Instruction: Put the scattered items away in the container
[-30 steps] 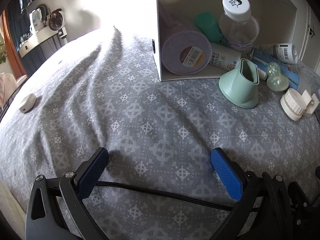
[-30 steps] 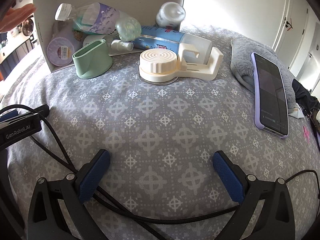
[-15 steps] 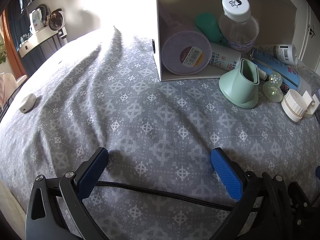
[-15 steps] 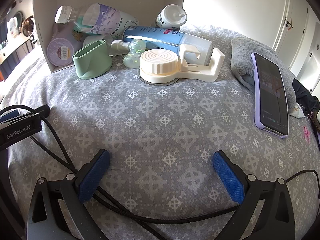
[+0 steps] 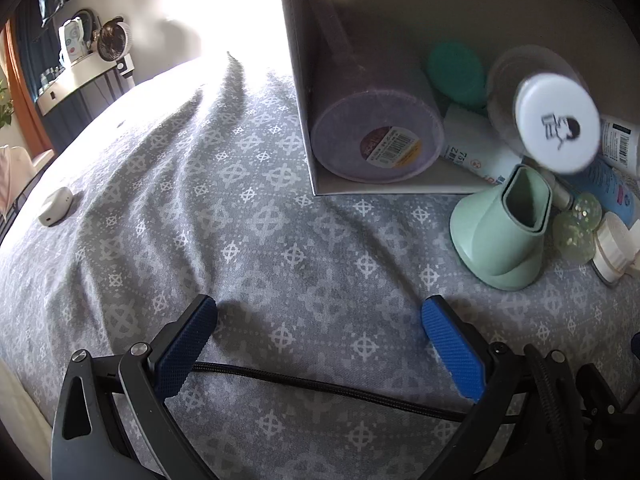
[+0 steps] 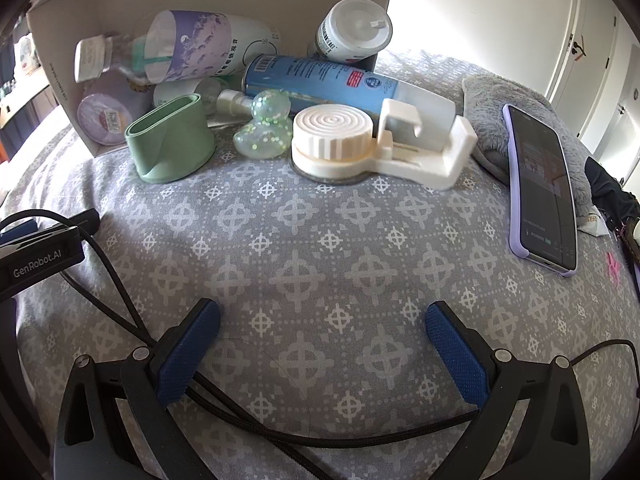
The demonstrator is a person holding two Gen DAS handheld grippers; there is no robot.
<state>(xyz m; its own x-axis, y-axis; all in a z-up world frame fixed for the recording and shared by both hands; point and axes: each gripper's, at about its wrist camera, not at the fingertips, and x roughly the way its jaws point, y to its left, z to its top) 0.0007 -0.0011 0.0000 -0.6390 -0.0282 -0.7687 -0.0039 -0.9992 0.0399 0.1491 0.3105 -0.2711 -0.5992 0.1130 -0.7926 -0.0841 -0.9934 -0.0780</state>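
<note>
Both grippers, left gripper (image 5: 318, 344) and right gripper (image 6: 322, 346), sit wide and empty on the bedspread (image 6: 320, 248) (staging). White box (image 6: 64, 92) on its side at 11 o'clock; green holder (image 6: 170, 146) and suction hook (image 6: 376, 148) spill at its mouth.

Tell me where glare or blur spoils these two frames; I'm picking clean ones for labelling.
Left wrist view: sunlight on the wall behind the bed is blown out to white, and the white bottle cap in the box is smeared by motion blur. Right wrist view: sharp overall, with bright sun on the wall beyond the phone; both views bend at the edges.
</note>
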